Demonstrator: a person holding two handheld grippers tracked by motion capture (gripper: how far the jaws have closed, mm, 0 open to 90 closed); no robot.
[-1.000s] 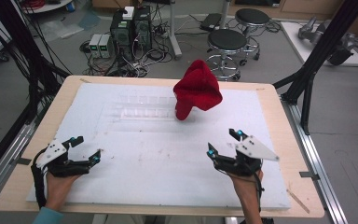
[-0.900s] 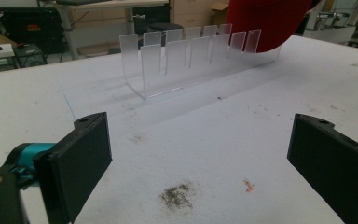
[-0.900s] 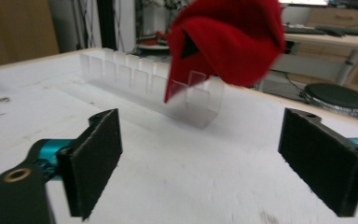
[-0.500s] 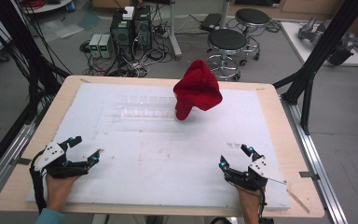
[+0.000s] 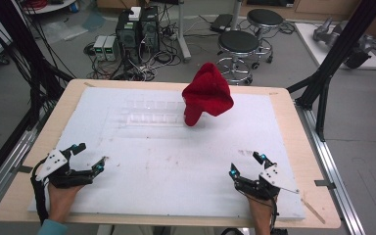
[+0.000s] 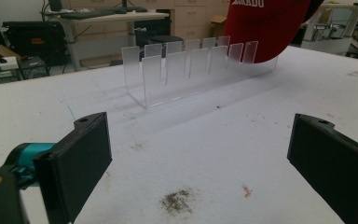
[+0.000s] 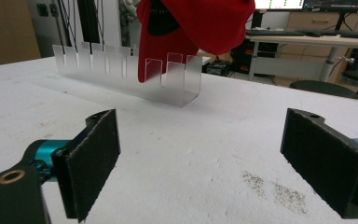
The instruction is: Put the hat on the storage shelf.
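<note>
White tabletop (image 5: 176, 166): red cap (image 5: 206, 93) sits on clear rack (image 5: 147, 111); left gripper (image 5: 89, 157), right gripper (image 5: 247, 164) spread, empty; likely pre-reach toward cap.

White-topped table (image 5: 176, 166) with clear slotted rack (image 5: 149, 111), red cap (image 5: 206, 93).

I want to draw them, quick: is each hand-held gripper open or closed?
Left hand-held gripper: open, holding nothing.
Right hand-held gripper: open, holding nothing.
</note>
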